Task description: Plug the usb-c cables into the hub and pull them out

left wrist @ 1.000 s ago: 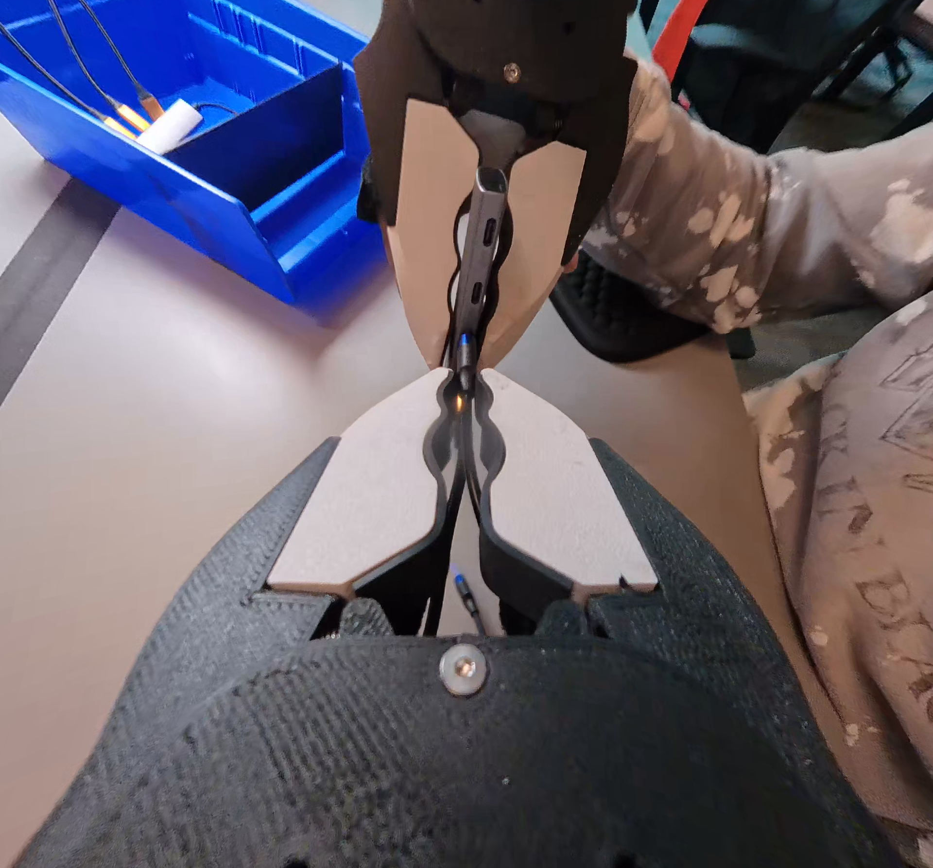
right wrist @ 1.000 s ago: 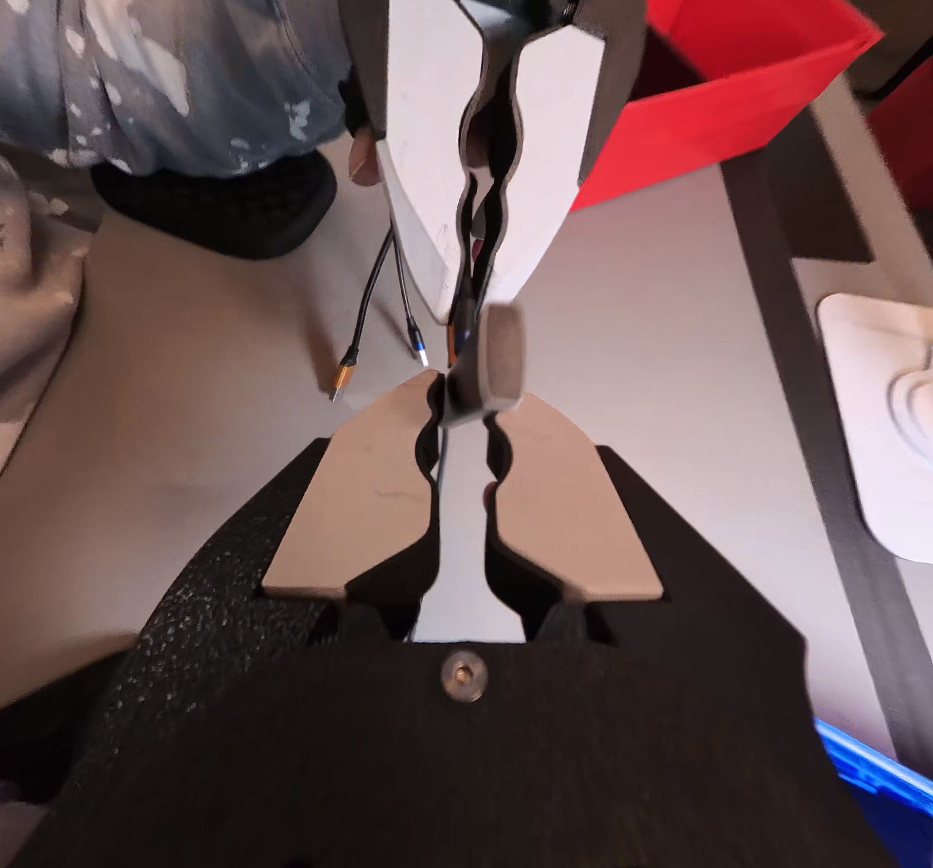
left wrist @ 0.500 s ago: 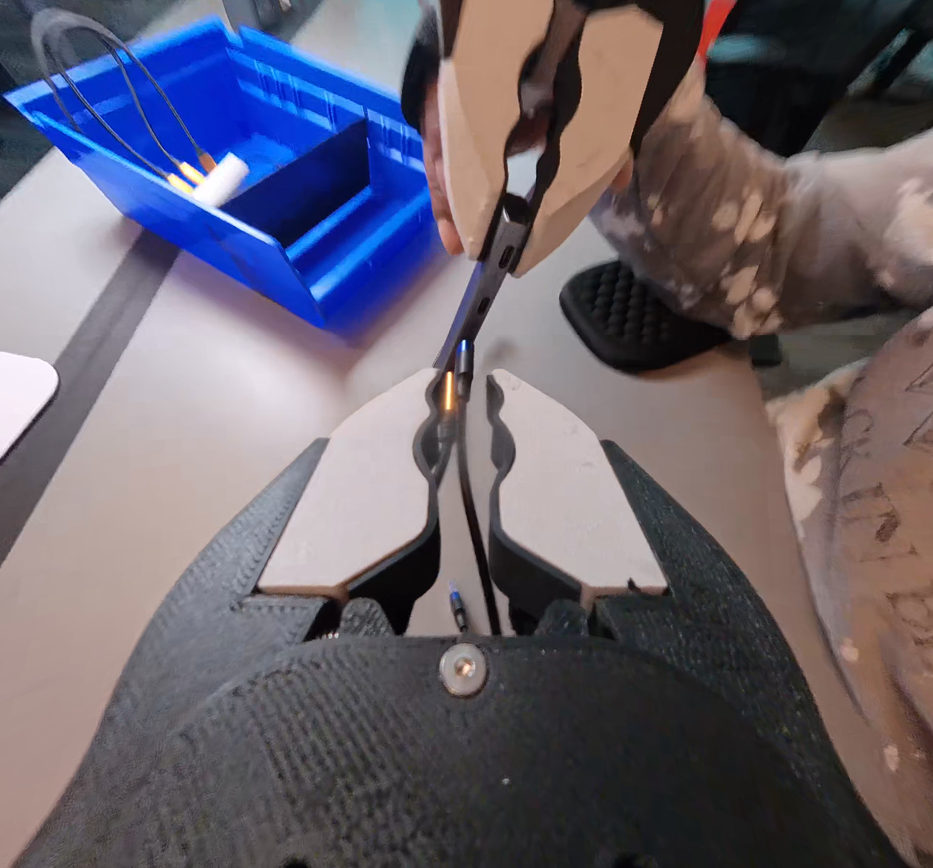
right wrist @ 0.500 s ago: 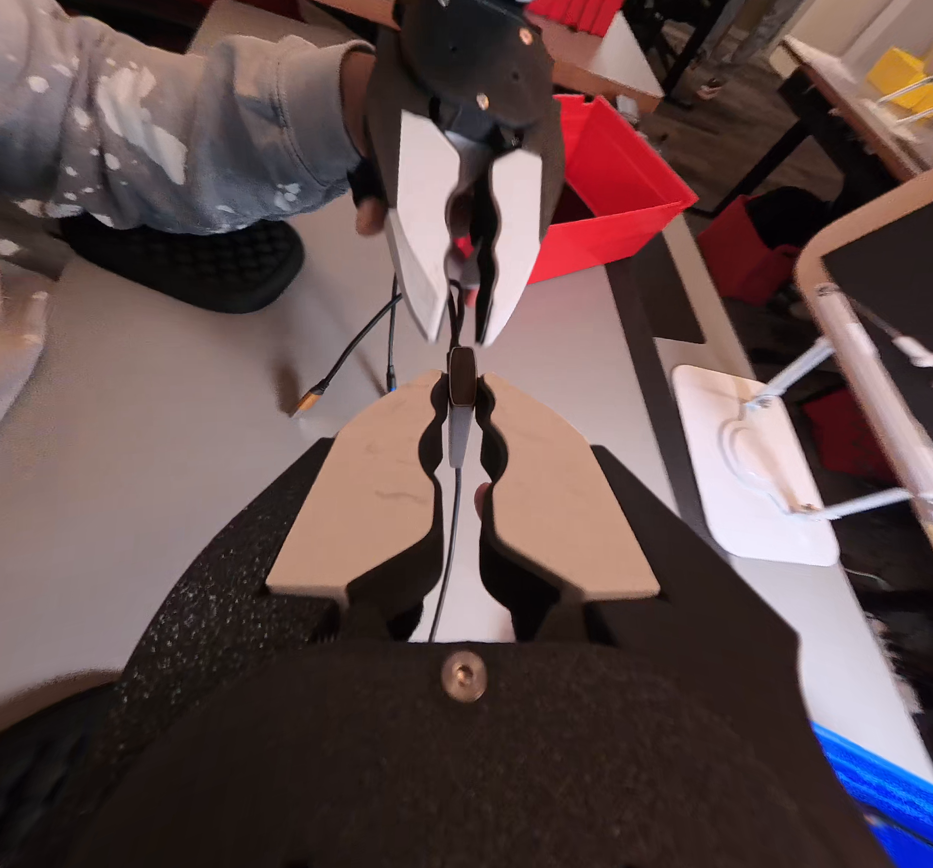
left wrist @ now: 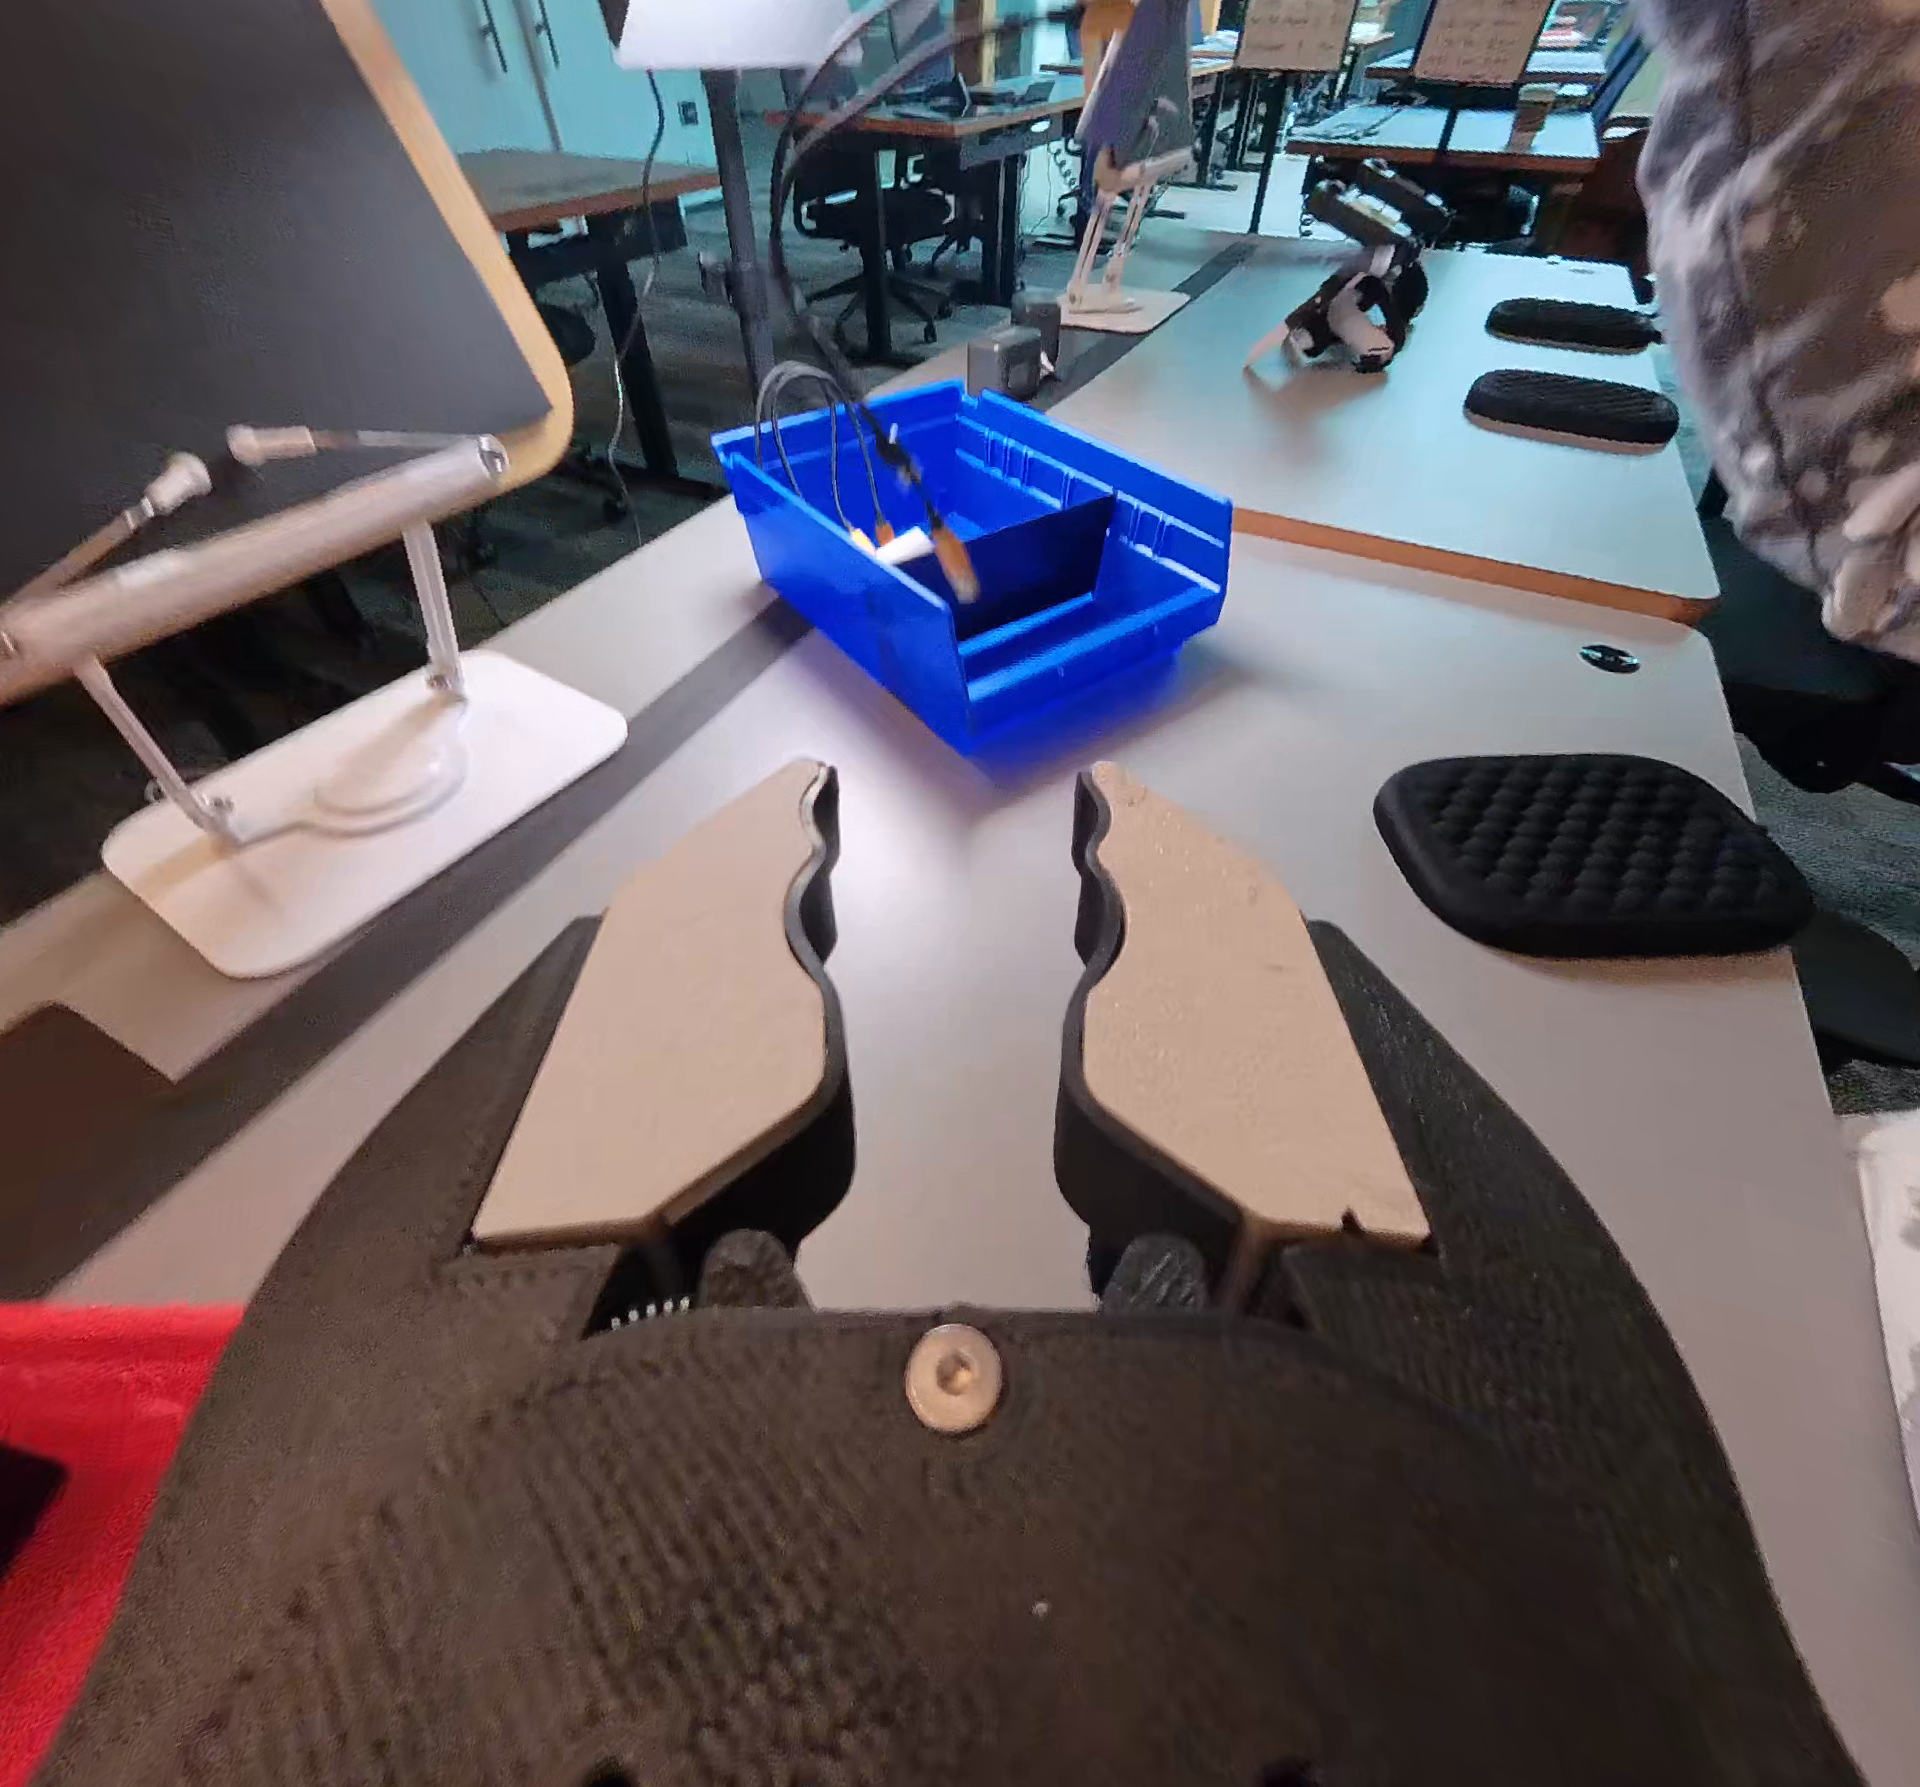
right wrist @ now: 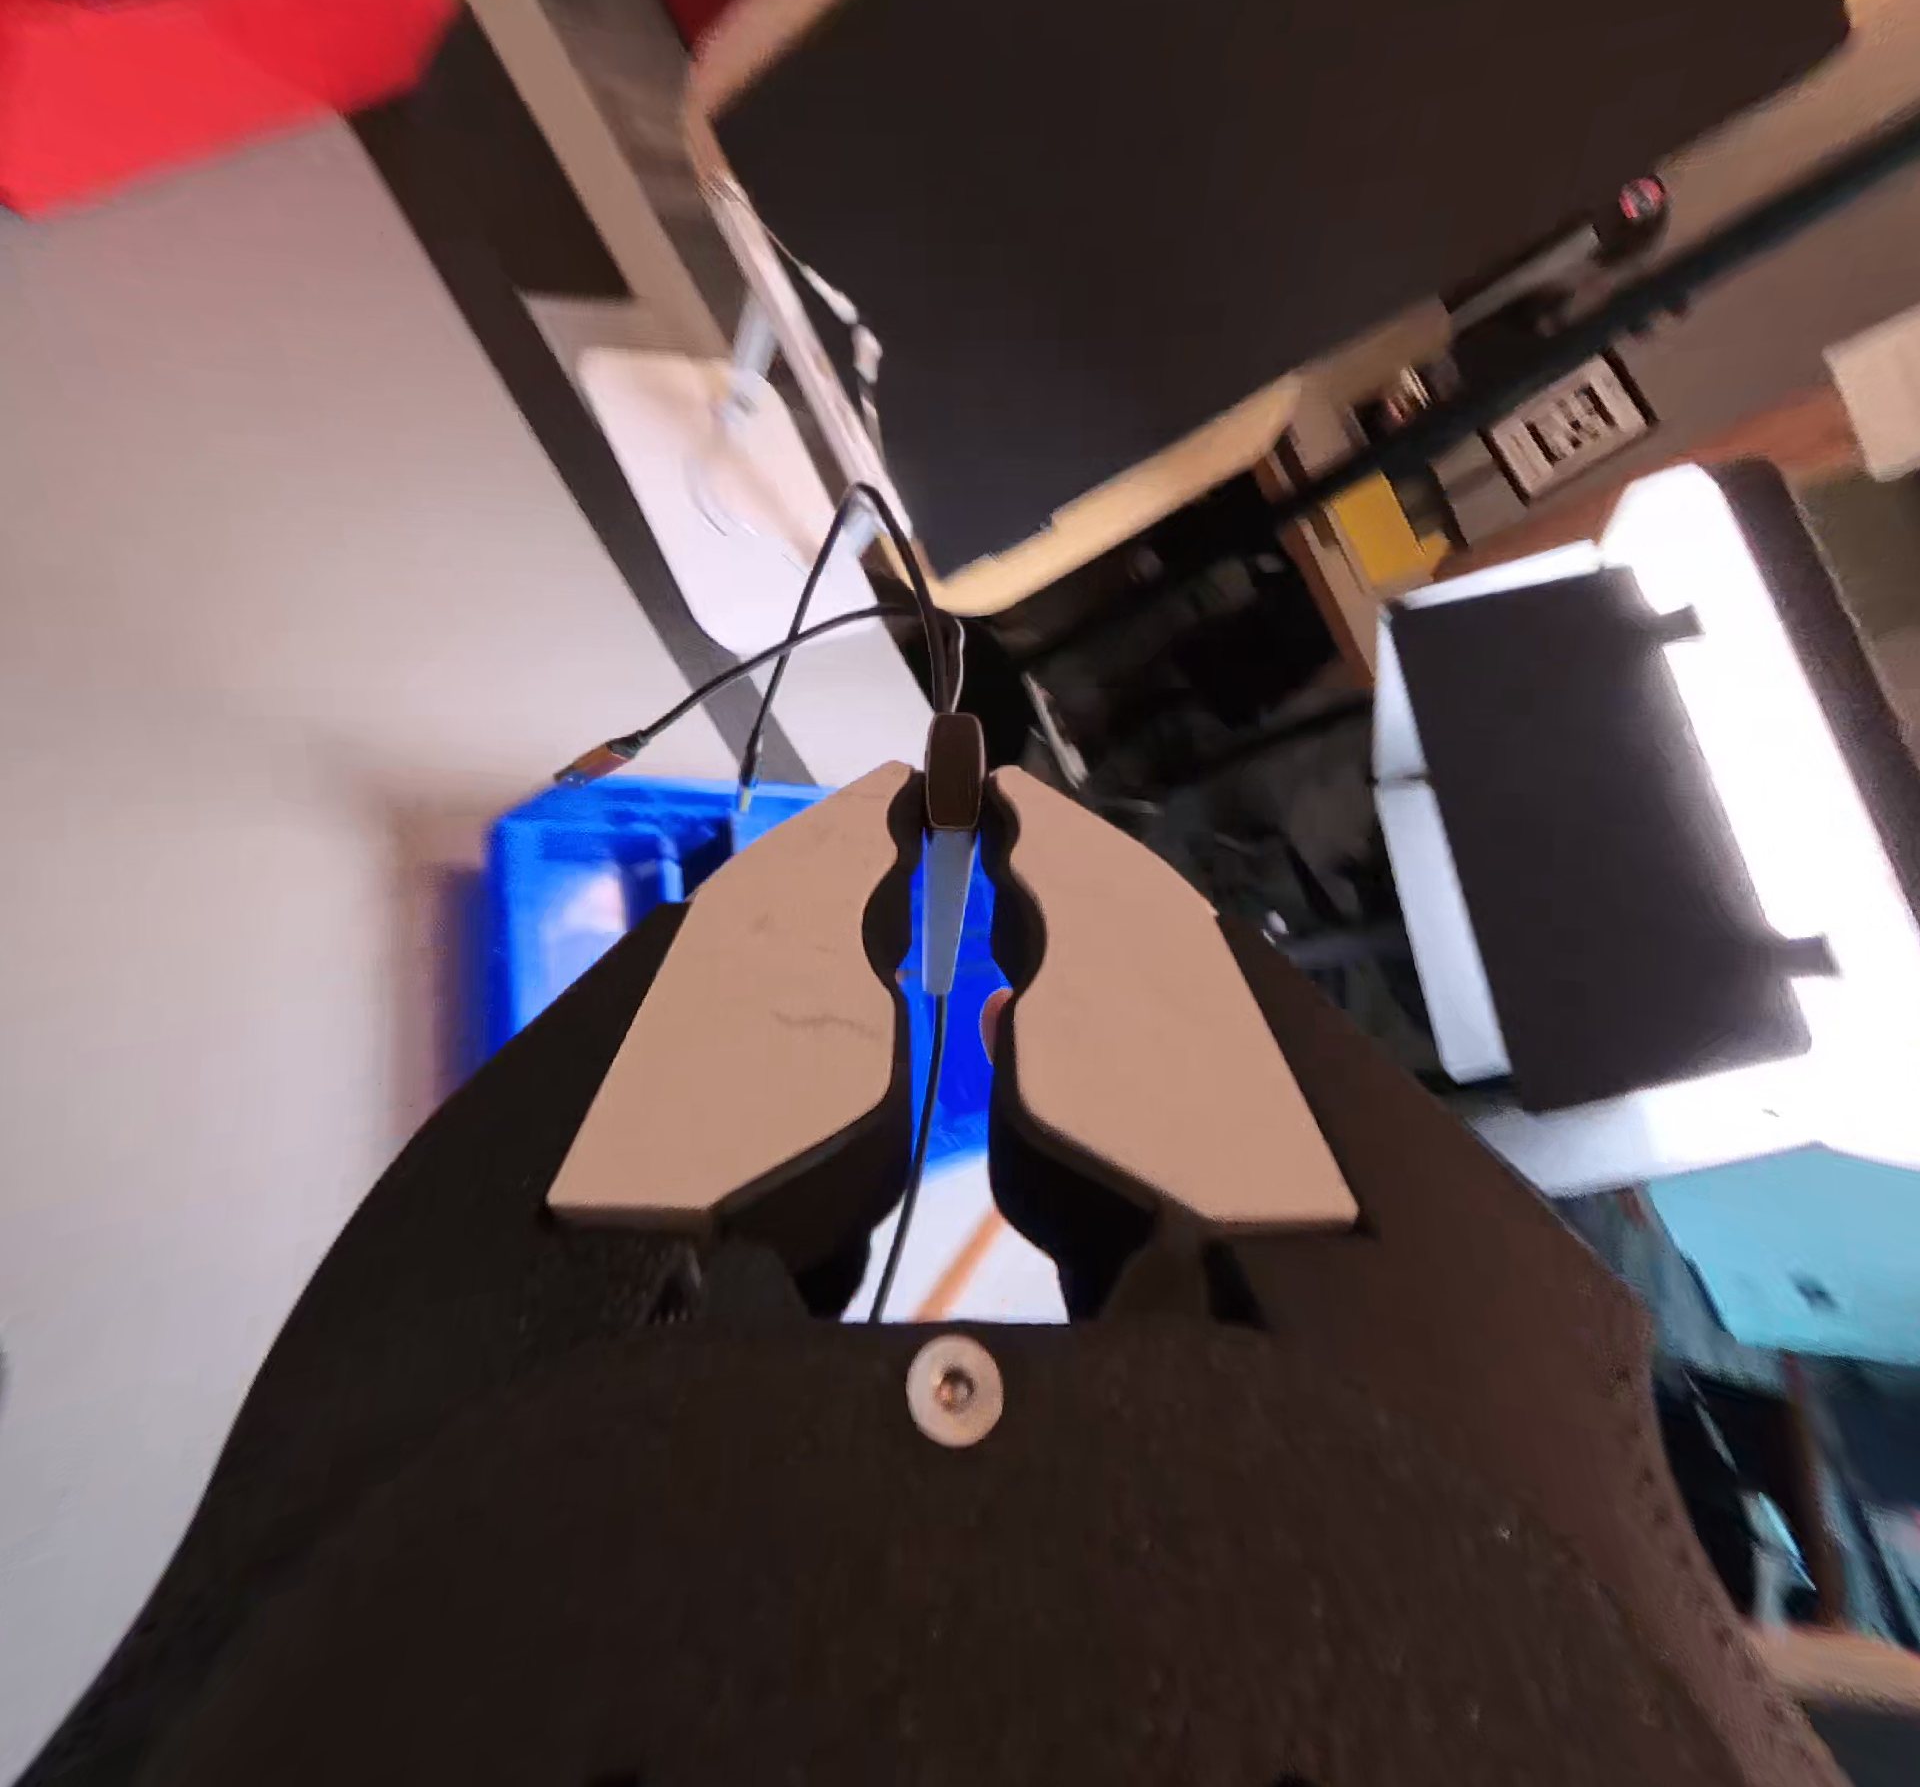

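The left gripper (left wrist: 951, 838) hangs low over the grey table (left wrist: 1351, 677), its jaws spread apart with nothing between them. This released state suits a hand free for its next grasp. Ahead of its fingertips sits a blue bin (left wrist: 1039, 657), holding a loop of thin cables (left wrist: 831, 459) with orange-tipped plugs; they lie there, probably, as stock or as finished pieces. A black ribbed pad (left wrist: 1590, 854) lies to the right of the fingers, and a white stand (left wrist: 353, 802) to the left.

The right gripper (right wrist: 951, 787) is clenched on the hub (right wrist: 951, 823), a slim grey body pinched edgewise at the fingertips so that its end projects forward. From that end the usb-c cables (right wrist: 831, 615) curve away ahead and to the left, with two loose plugs hanging free. Whether any plug is seated in the hub cannot be told. The blue bin shows below the fingers, so the hub is judged to be carried towards it.
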{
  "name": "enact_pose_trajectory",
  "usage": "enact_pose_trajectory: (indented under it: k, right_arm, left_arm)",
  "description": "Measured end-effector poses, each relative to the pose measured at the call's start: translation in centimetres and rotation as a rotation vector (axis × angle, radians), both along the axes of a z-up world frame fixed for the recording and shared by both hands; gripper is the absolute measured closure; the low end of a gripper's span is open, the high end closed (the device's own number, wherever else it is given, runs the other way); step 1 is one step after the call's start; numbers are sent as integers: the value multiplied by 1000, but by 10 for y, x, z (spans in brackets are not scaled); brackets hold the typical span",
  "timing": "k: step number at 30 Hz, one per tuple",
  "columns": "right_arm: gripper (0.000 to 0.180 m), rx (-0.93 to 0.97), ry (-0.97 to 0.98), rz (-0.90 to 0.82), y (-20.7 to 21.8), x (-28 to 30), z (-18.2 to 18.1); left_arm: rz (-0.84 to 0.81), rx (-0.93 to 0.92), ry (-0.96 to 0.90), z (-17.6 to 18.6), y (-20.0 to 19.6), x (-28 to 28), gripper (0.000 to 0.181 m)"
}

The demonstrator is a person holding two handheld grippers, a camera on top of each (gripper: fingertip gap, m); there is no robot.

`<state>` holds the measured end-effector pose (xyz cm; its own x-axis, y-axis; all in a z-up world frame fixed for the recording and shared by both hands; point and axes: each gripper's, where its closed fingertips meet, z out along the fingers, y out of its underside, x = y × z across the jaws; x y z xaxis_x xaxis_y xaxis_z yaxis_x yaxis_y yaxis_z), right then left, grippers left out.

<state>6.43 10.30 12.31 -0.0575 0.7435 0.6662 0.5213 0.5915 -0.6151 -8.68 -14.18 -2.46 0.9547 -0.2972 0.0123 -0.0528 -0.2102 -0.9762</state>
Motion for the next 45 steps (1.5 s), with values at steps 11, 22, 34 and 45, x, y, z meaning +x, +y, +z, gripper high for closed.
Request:
enact_pose_trajectory:
  k: [11, 22, 34, 45]
  right_arm:
    - [170, -79, -137, -201, 111, -65, -100]
    - [169, -453, -183, -238, 159, -105, -220]
    - [140, -205, -508, -118, 105, -69, -240]
    - [143, -188, 452, -149, 10, -16, -152]
  left_arm:
    - [79, -59, -88, -81, -30, 3, 139]
    - [175, -76, -63, -109, -37, -22, 140]
    - [249, -98, -12, -115, -40, -34, 138]
    - [360, -68, -10, -103, -51, -59, 137]
